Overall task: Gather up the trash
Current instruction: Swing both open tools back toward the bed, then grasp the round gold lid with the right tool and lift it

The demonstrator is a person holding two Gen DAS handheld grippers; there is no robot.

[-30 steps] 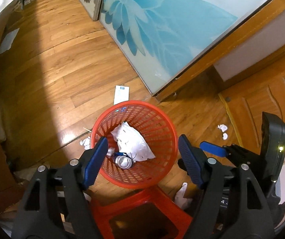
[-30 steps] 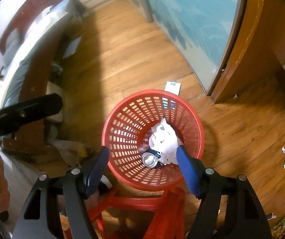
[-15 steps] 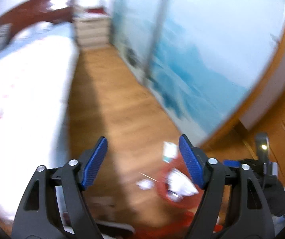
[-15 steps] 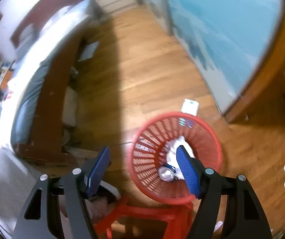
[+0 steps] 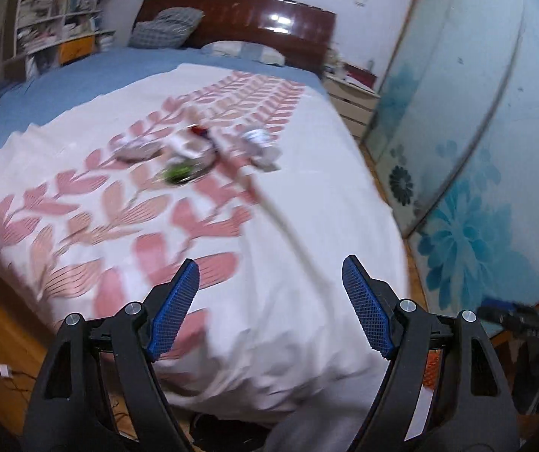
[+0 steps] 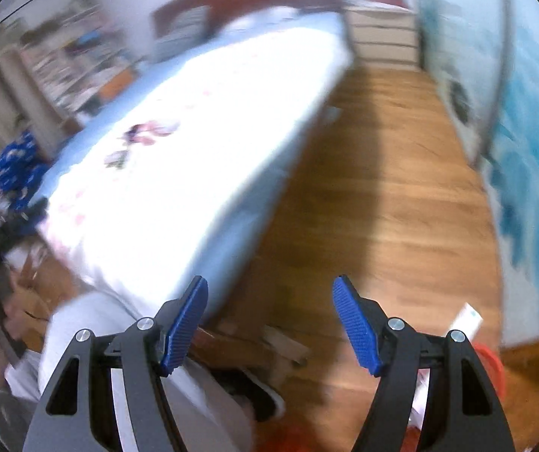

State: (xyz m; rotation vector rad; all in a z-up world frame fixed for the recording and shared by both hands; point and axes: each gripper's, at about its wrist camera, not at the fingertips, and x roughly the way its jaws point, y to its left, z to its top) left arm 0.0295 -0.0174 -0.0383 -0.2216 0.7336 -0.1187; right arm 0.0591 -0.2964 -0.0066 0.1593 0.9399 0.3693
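A bedroom with a wooden floor (image 6: pixel 382 188) and a wide bed (image 5: pixel 307 226) under a leaf-patterned white cover now fills both views, where a second ago the red basket of trash sat below; both claws have swung up toward the bed, which I judge means fetching the next load. The left claw (image 5: pixel 269 309), jaws just opened a little wider, and the right claw (image 6: pixel 269 324) both stand spread and empty; the trash (image 5: pixel 201 150), a blurred heap of crumpled paper, wrappers and something green, lies mid-bed, well apart from them.

Room dim, bluish cast. Headboard (image 5: pixel 265 22) carries bright glare spots. Left wrist view: trash pile (image 5: pixel 201 150) smeared by motion blur. Right wrist view: heavy blur throughout; bedspread (image 6: pixel 194 143) blown out white; broad dark shadow across floor (image 6: pixel 382 196). Fisheye bending, black corners.
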